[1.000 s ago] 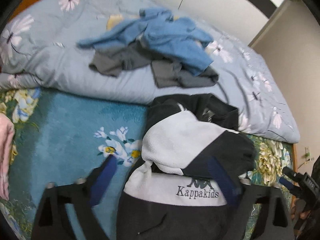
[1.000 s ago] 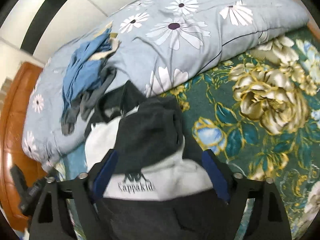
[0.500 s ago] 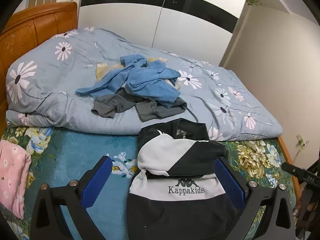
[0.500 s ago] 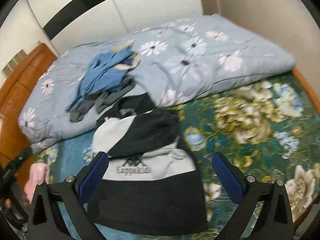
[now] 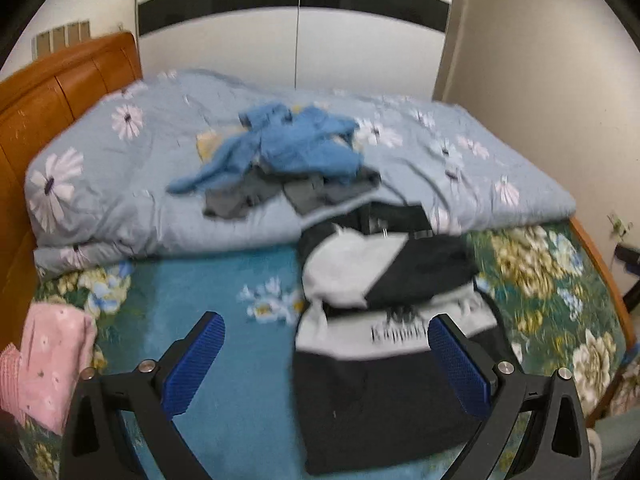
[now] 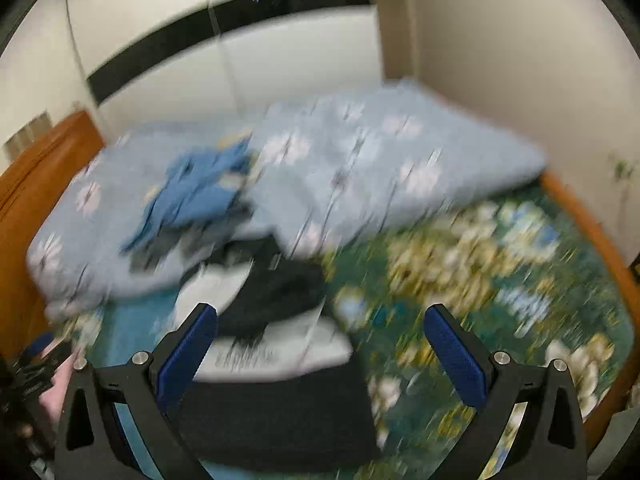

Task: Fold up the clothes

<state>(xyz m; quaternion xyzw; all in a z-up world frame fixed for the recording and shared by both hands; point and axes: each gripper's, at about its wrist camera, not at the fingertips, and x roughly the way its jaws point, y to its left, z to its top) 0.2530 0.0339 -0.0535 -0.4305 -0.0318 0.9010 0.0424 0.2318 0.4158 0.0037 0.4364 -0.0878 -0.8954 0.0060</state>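
A folded black and white Kappa jacket (image 5: 384,320) lies on the floral bed sheet (image 5: 208,292), its sleeves laid across its chest. It also shows, blurred, in the right wrist view (image 6: 276,340). My left gripper (image 5: 326,332) is open and empty, held above and in front of the jacket. My right gripper (image 6: 320,324) is open and empty, above the jacket's right side. A heap of blue and grey clothes (image 5: 280,156) lies on the folded quilt (image 5: 120,184) behind the jacket.
A folded pink garment (image 5: 48,364) lies at the sheet's left edge. The orange wooden headboard (image 5: 60,92) stands at the left, white wardrobe doors (image 5: 296,28) behind the bed, a wall at the right. The bed's wooden edge (image 5: 604,280) runs along the right.
Both grippers have let go of the jacket, opened wide and pulled back and up from it. The jacket lies still. The right wrist view is blurred by motion.
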